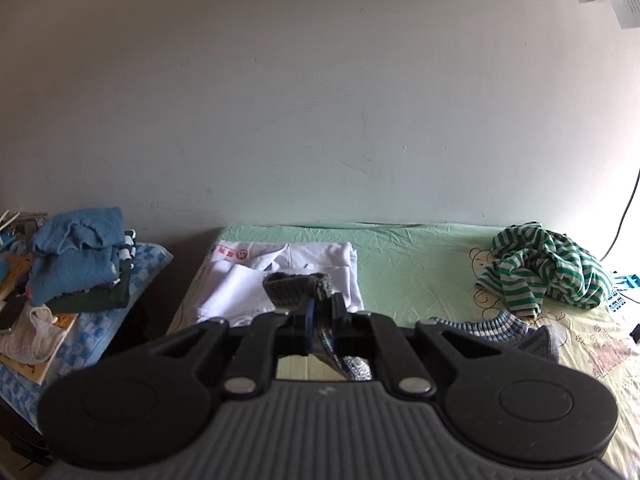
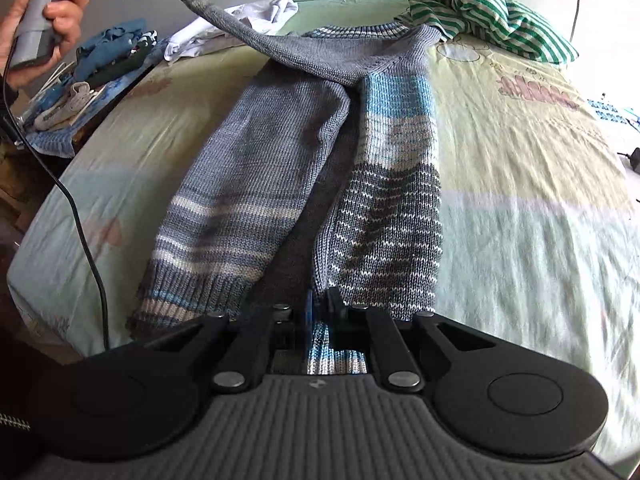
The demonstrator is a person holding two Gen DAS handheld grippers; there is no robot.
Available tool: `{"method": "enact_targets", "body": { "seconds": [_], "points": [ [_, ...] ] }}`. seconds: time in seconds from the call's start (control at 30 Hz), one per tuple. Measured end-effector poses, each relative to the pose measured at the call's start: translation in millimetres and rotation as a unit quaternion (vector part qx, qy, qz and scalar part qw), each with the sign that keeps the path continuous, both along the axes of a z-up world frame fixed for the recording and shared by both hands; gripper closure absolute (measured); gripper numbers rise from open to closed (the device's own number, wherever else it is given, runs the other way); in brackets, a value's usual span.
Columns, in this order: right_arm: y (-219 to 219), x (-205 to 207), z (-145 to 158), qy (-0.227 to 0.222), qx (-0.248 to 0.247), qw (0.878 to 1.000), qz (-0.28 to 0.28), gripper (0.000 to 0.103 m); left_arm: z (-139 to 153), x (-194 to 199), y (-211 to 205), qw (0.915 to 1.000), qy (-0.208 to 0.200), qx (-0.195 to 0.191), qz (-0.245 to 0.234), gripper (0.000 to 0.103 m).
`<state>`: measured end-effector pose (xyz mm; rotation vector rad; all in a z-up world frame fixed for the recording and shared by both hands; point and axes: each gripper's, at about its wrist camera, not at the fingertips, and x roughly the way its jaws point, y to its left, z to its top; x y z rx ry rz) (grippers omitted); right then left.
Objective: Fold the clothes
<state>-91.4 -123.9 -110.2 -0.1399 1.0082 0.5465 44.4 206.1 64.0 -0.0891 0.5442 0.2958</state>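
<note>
Right gripper [image 2: 320,304] pinched on hem of grey-blue striped knit sweater [image 2: 304,160], spread lengthwise on bed [image 2: 520,200]. Left gripper [image 1: 322,312] clamped on sleeve cuff [image 1: 296,286], lifted high above bed. Beyond: white garment [image 1: 280,276] folded near wall, green-striped shirt [image 2: 488,16] crumpled by far corner.

A grey knit sweater [image 2: 312,152] banded in blue and white, a green-and-white striped garment [image 2: 492,16] and a pale green printed bedsheet [image 2: 520,200] are seen.
</note>
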Motion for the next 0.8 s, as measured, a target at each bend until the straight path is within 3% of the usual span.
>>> {"method": "enact_targets", "body": {
  "seconds": [0.07,0.1,0.23,0.33,0.4,0.6,0.73,0.8],
  "points": [
    [5,-2,-3,0.002,-0.007,1.0,0.007,0.094,-2,2,5,1.0,0.006,-0.005,0.002,0.1],
    [5,-3,-1,0.003,-0.005,1.0,0.011,0.088,-1,2,8,0.9999,0.006,-0.011,0.0,0.1],
    [-5,-8,20,-0.017,-0.001,1.0,0.009,0.078,10,-5,8,0.9996,-0.008,-0.018,-0.018,0.1],
    [-17,-2,26,-0.033,-0.004,0.999,-0.022,0.078,17,-11,-8,0.9982,-0.022,-0.017,-0.053,0.1],
    [-18,8,15,-0.022,-0.016,0.999,-0.039,0.083,19,-15,-23,0.9963,-0.03,-0.01,-0.08,0.1],
    [-8,13,-3,-0.02,-0.05,0.998,-0.032,0.083,17,-26,-59,0.9901,-0.032,-0.005,-0.137,0.1],
    [-10,28,15,-0.033,-0.024,0.998,-0.043,0.083,15,-37,-74,0.9859,-0.034,-0.013,-0.163,0.1],
    [-9,45,8,-0.024,-0.018,0.998,-0.051,0.083,12,-43,-82,0.9835,-0.032,-0.013,-0.177,0.1]
  ]
}}
